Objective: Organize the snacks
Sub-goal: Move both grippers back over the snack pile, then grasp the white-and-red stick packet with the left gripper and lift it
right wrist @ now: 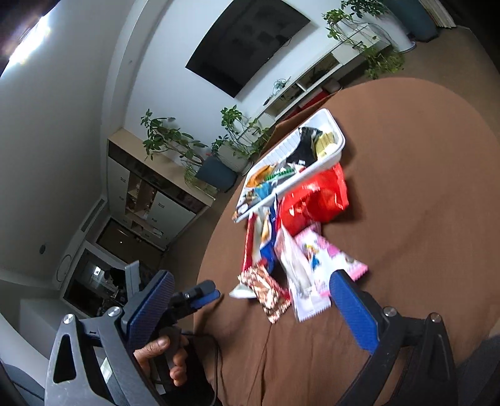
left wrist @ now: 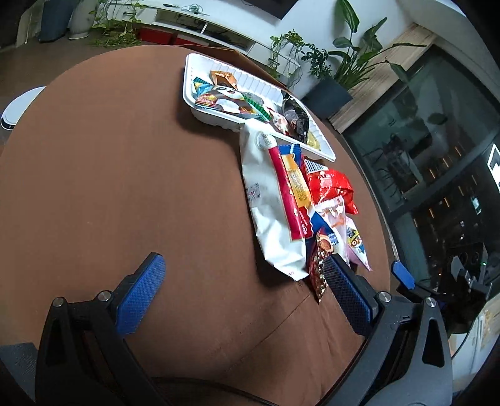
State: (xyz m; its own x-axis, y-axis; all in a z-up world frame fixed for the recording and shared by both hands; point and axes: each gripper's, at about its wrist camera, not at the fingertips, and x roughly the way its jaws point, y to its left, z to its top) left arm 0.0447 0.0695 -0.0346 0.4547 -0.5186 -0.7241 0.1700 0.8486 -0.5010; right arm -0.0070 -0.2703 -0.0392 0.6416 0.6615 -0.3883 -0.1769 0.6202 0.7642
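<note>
A white tray holds several small snack packets at the far side of the brown table. From its near rim a pile of loose snacks runs toward me: a large white bag, a red bag, a pink pouch and a brown patterned packet. My left gripper is open and empty; its right finger stands right beside the brown packet. In the right wrist view the right gripper is open and empty, just short of the brown packet and pink pouch; the red bag and tray lie beyond.
The round table has a brown cloth, bare to the left of the pile. A hand holds the left gripper at the table's edge. Potted plants, a low white shelf and a dark glass cabinet stand behind the table.
</note>
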